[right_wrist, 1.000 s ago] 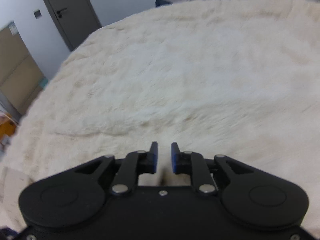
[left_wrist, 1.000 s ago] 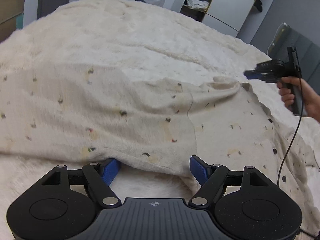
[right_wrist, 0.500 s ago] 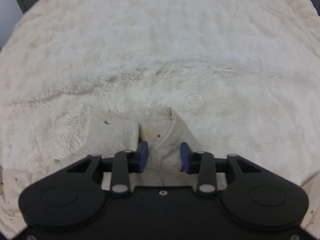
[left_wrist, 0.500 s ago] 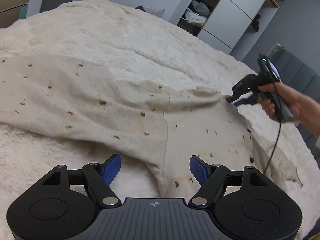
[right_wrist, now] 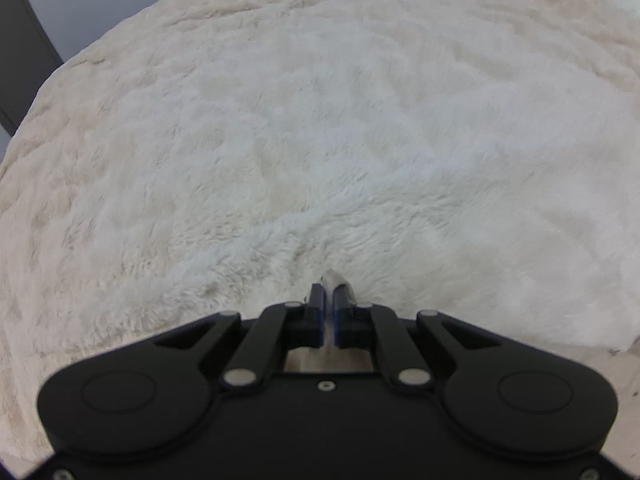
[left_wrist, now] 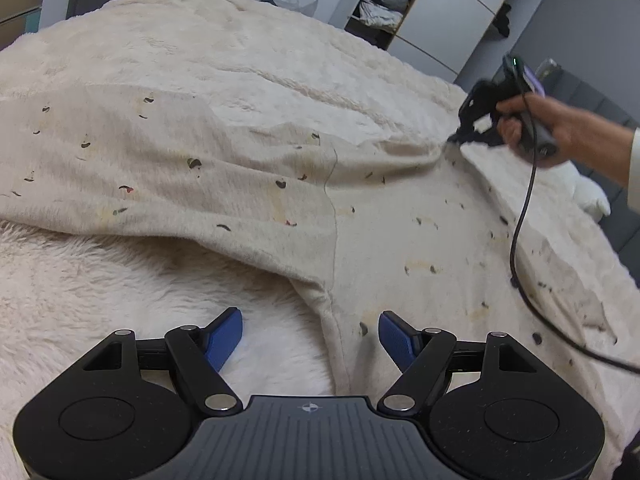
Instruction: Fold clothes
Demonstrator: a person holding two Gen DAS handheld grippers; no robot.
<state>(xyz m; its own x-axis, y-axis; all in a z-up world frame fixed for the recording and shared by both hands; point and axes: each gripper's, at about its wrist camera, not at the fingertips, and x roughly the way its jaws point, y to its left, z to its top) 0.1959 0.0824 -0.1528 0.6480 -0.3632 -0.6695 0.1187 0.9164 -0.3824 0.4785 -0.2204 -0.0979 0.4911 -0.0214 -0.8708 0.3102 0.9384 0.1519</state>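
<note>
Pinching a fold of the garment (left_wrist: pixel 248 184) on the blanket (right_wrist: pixel 320 120), the right gripper (right_wrist: pixel 329 300) was closed; the left gripper (left_wrist: pixel 310 338) stood wide over its hem, with a cable (left_wrist: pixel 520 240) trailing across.

This is a bedroom in a home. A big bed is covered with a fluffy cream blanket (left_wrist: pixel 120 300). Against the grey wall stands a white cupboard (left_wrist: pixel 440 12) with an open shelf of bunched-up clothes (left_wrist: pixel 380 4). A dark door (right_wrist: pixel 20 60) shows at the side.
</note>
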